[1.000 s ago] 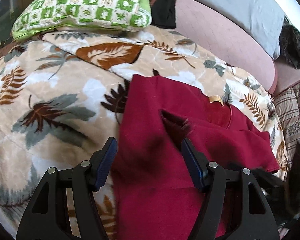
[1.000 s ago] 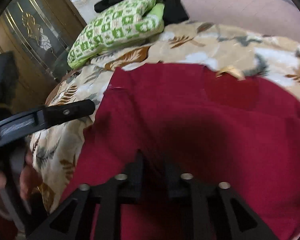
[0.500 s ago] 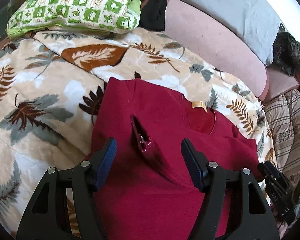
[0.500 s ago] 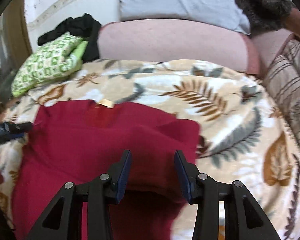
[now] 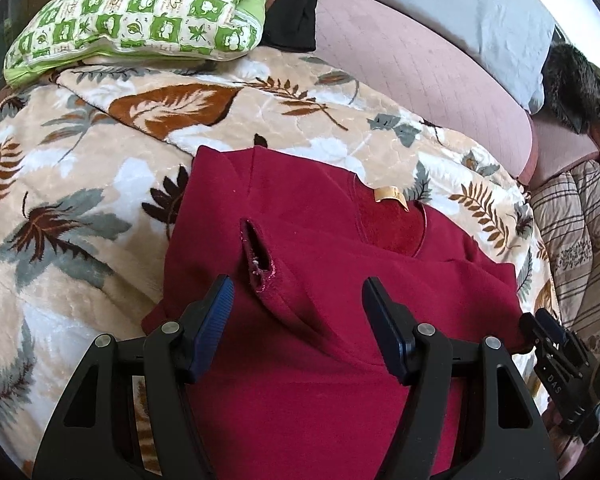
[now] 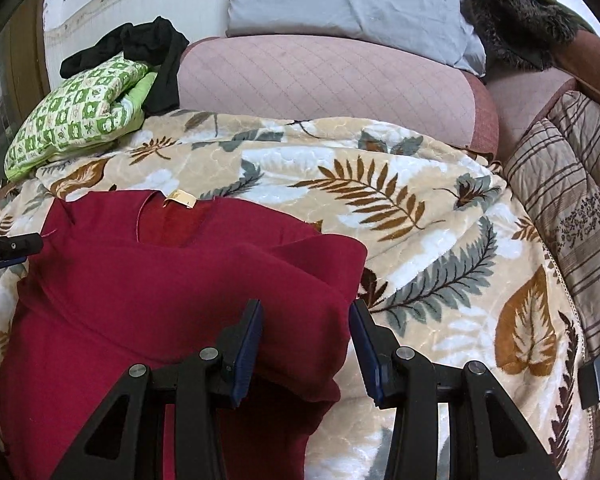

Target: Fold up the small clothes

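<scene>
A dark red top (image 5: 300, 280) lies on a leaf-print blanket (image 5: 80, 184), neckline and gold label (image 5: 388, 194) facing away from me. Both sleeves are folded in over the body; a sleeve cuff (image 5: 260, 264) lies open on top. My left gripper (image 5: 296, 304) is open above the top's left side, holding nothing. My right gripper (image 6: 306, 328) is open, its fingers either side of the folded right edge of the top (image 6: 180, 288). The right gripper also shows in the left wrist view (image 5: 556, 356).
A green checked pillow (image 5: 140, 16) and black clothing (image 5: 296, 4) lie at the far left. A pink sofa back (image 6: 320, 80), grey cushion (image 6: 352, 0) and dark fur item (image 6: 516, 28) stand behind. A striped quilt (image 6: 572, 184) lies to the right.
My right gripper opened and let go of the red cloth, then swung right and pulled back. The left gripper drew back a little; the sleeve cuff now lies still on the top.
</scene>
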Action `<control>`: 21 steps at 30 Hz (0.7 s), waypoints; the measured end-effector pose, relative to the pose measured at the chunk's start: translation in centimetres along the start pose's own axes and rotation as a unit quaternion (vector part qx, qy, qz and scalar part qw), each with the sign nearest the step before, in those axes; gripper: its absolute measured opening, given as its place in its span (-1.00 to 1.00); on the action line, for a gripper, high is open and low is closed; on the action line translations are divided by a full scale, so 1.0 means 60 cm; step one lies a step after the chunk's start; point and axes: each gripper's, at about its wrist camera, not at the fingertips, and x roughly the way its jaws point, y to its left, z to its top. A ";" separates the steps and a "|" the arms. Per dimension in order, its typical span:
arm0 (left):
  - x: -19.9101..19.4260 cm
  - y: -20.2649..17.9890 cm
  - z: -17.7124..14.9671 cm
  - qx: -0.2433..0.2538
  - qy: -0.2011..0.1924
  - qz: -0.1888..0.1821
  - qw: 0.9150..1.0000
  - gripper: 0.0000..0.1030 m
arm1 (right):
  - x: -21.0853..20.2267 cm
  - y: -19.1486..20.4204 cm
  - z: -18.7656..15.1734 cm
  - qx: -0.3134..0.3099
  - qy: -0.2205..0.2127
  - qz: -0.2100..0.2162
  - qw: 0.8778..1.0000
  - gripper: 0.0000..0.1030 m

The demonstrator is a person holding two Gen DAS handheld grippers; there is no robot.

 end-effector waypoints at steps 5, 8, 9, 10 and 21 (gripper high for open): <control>0.005 -0.003 -0.004 0.009 0.003 0.008 1.000 0.30 | 0.005 0.002 -0.001 0.003 0.003 0.006 1.000 -0.17; 0.011 -0.001 -0.007 0.017 0.005 0.022 1.000 0.30 | 0.011 0.003 -0.002 0.008 0.009 0.014 1.000 -0.17; 0.016 0.002 -0.008 0.019 0.008 0.030 0.999 0.30 | 0.012 0.003 -0.003 0.011 0.010 0.018 1.000 -0.17; 0.021 0.006 -0.009 0.019 0.011 0.039 0.999 0.30 | 0.016 0.004 -0.004 0.014 0.013 0.025 1.000 -0.17; 0.042 0.028 -0.022 0.017 0.020 0.055 0.998 0.29 | 0.038 -0.001 -0.036 -0.002 0.070 0.055 0.996 -0.14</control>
